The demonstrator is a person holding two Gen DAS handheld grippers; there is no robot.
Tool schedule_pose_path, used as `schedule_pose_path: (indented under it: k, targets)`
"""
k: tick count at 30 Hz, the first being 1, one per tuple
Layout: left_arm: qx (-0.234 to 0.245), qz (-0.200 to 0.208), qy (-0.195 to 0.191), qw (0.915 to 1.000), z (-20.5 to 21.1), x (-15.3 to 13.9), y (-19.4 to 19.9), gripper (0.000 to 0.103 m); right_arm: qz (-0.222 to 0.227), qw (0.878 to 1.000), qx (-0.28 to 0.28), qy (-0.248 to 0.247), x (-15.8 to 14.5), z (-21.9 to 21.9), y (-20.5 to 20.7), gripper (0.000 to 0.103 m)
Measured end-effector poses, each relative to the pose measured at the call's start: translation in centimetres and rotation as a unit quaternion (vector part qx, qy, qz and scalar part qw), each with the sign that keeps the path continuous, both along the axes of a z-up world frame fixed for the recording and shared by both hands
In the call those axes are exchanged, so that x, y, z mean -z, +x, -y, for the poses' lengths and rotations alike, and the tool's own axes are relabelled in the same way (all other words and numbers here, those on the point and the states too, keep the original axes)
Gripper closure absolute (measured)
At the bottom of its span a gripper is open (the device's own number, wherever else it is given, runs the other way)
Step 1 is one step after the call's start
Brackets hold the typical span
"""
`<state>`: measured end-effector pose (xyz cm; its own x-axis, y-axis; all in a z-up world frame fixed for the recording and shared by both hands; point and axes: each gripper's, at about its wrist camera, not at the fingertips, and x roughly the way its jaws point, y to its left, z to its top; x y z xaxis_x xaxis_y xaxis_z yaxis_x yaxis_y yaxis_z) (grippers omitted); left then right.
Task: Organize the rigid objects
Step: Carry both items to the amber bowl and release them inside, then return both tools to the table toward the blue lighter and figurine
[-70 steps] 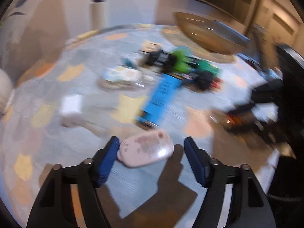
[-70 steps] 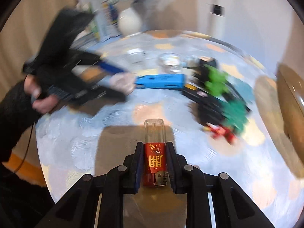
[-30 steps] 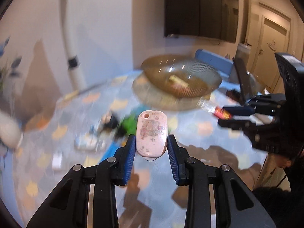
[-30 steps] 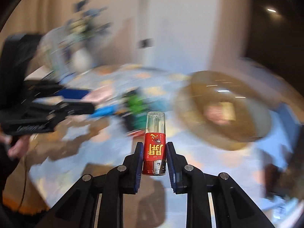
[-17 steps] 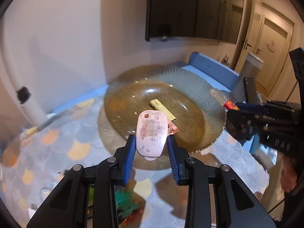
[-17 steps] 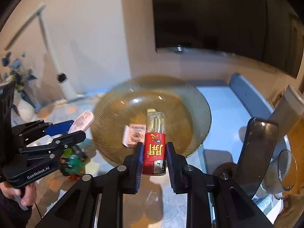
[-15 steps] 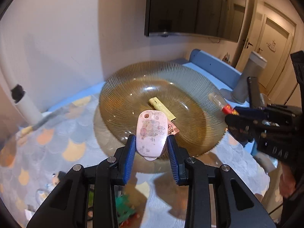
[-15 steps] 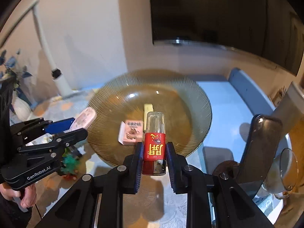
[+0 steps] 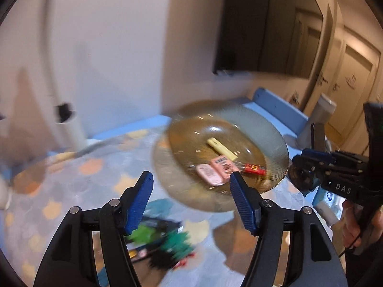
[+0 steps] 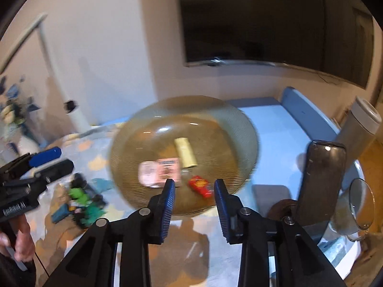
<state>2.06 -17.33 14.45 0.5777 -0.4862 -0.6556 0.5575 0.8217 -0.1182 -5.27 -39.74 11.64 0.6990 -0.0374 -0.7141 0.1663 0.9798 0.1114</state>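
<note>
A ribbed amber glass bowl point(image 9: 275, 148) point(image 10: 227, 110) stands on the table. In it lie a pink oval case point(image 9: 207, 174) point(image 10: 148, 174), a pink card point(image 9: 223, 164) point(image 10: 168, 170), a yellow bar point(image 9: 221, 148) point(image 10: 185, 155) and a red lighter point(image 9: 253, 168) point(image 10: 200, 186). My left gripper point(image 9: 190, 199) is open and empty, near the bowl's front left rim. My right gripper point(image 10: 194, 198) is open and empty, just in front of the lighter. Each gripper also shows in the other view: the right one point(image 9: 308, 160) and the left one point(image 10: 51, 159).
A cluster of green, black and blue toys point(image 9: 165, 244) point(image 10: 83, 203) lies on the patterned tablecloth left of the bowl. A dark phone on a stand point(image 10: 320, 179), a glass point(image 10: 356, 205) and a grey cylinder point(image 10: 359, 129) stand at the right. A white lamp post point(image 10: 76, 117) rises behind.
Both grippers have opened. The pink case and the red lighter left the jaws and now lie in the bowl. Both grippers have drawn back from the bowl.
</note>
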Motion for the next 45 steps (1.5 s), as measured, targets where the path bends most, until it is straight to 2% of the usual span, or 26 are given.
schedule_pose_path:
  k: [4, 5, 7, 9, 12, 14, 16, 19, 21, 23, 26, 30, 37, 40, 43, 45]
  targets:
    - [-0.036, 0.034, -0.006, 0.9988, -5.6, -2.6, -3.0, 0.038, 0.029, 0.998, -0.056, 0.015, -1.1, -3.9, -1.4, 0.054]
    - [-0.044, 0.040, -0.006, 0.9982, -6.8, -3.0, -3.5, 0.032, 0.041, 0.996, -0.078, 0.021, -1.3, -5.5, -1.8, 0.050]
    - [-0.065, 0.054, -0.010, 0.9963, -9.6, -3.4, -5.0, 0.024, 0.052, 0.992, -0.109, 0.024, -1.3, -7.8, -2.4, 0.049]
    - [-0.072, 0.065, -0.021, 0.9951, -12.5, -2.7, -6.8, 0.024, 0.059, 0.988, -0.143, 0.022, -0.6, -10.7, -2.9, 0.047]
    - [-0.112, 0.056, -0.012, 0.9920, -15.9, 0.9, -8.3, 0.023, 0.061, 0.980, -0.183, 0.040, 2.5, -13.5, -3.2, 0.046]
    - [-0.143, 0.022, 0.004, 0.9895, -17.7, 5.0, -8.1, 0.023, 0.054, 0.977, -0.202, 0.043, 5.0, -14.8, -3.0, 0.046]
    - [-0.150, -0.011, 0.015, 0.9885, -18.7, 8.2, -7.4, 0.023, 0.058, 0.970, -0.228, 0.065, 7.5, -15.4, -2.9, 0.046]
    - [-0.145, -0.030, 0.025, 0.9887, -19.2, 11.1, -6.7, 0.023, 0.039, 0.968, -0.238, 0.076, 9.8, -16.0, -2.5, 0.046]
    - [-0.148, -0.041, 0.014, 0.9881, -19.6, 12.0, -6.2, 0.023, 0.033, 0.968, -0.240, 0.070, 9.8, -16.1, -2.2, 0.046]
    - [-0.151, -0.053, 0.006, 0.9871, -19.9, 12.5, -5.9, 0.023, 0.038, 0.967, -0.240, 0.071, 9.9, -16.0, -2.1, 0.041]
    - [-0.157, -0.055, -0.006, 0.9860, -20.4, 12.6, -6.1, 0.023, 0.016, 0.968, -0.237, 0.079, 10.6, -15.9, -1.5, 0.040]
    - [-0.160, -0.061, -0.011, 0.9852, -20.9, 12.8, -6.5, 0.023, 0.010, 0.969, -0.235, 0.077, 10.8, -16.0, -1.3, 0.036]
    - [-0.159, -0.054, 0.003, 0.9858, -20.5, 12.8, -6.6, 0.023, 0.013, 0.974, -0.215, 0.069, 10.7, -15.7, -1.4, 0.024]
    - [-0.153, -0.053, 0.011, 0.9867, -20.1, 12.7, -6.7, 0.023, 0.003, 0.978, -0.196, 0.077, 11.0, -15.1, -1.0, 0.023]
    - [-0.121, -0.058, 0.013, 0.9908, -18.8, 12.0, -6.6, 0.024, -0.010, 0.978, -0.189, 0.089, 10.9, -14.6, -0.5, 0.023]
    - [-0.088, -0.059, 0.013, 0.9942, -17.1, 11.2, -6.4, 0.024, -0.013, 0.977, -0.197, 0.079, 10.5, -14.7, -0.2, 0.023]
